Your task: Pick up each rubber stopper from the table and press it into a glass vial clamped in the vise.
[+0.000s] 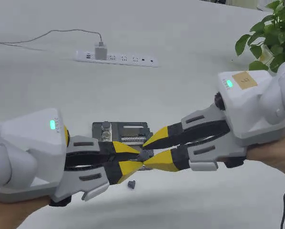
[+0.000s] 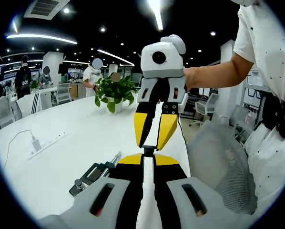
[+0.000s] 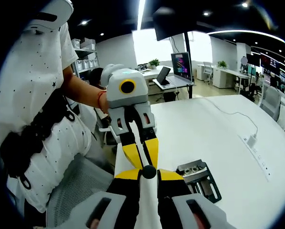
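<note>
left gripper and right gripper meet tip to tip, both jaws clenched on 1 rubber stopper.

The left gripper and right gripper each have a boxy white plastic housing, dark grey slotted jaws and yellow wedge tips. Atop each housing glows a small green light; the right housing also carries a tan square sticker. The person's white short-sleeved shirt has small dark stars.
</note>
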A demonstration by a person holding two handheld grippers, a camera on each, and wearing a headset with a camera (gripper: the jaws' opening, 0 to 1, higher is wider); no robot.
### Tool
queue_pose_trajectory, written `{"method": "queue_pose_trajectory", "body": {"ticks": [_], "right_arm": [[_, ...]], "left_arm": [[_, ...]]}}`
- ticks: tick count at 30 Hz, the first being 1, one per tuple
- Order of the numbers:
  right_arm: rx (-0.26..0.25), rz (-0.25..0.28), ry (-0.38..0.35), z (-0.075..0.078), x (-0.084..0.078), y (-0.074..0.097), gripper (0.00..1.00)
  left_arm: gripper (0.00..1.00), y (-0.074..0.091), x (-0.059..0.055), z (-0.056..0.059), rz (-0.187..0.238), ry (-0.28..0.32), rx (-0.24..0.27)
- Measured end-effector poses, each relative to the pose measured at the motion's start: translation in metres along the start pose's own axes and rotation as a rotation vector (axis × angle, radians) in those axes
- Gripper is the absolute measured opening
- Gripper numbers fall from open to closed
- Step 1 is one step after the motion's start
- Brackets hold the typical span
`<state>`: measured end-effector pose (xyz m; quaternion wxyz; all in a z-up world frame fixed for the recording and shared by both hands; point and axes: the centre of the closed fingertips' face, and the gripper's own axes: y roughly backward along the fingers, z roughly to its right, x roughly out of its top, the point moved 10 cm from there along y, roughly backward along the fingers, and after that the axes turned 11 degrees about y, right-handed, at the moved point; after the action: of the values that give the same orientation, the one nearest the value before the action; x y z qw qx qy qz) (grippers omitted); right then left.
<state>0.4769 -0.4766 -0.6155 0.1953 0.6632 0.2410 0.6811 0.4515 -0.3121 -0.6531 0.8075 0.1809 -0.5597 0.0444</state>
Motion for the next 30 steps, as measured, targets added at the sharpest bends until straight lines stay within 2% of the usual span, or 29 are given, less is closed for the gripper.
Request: {"method": "queue_pose_trajectory", "body": {"ticks": [15, 30], "right_arm": [[-0.003, -0.014, 0.048, -0.0023, 0.0052, -0.0012, 0.08], [0.007, -0.036, 0.029, -0.0029, 0.0043, -0.0068, 0.07]], "left_arm": [[0.03, 0.0036, -0.0008, 0.0007, 0.010, 0.006, 0.001], [0.05, 0.0057, -0.0051, 0.0026, 0.008, -0.018, 0.002]]}}
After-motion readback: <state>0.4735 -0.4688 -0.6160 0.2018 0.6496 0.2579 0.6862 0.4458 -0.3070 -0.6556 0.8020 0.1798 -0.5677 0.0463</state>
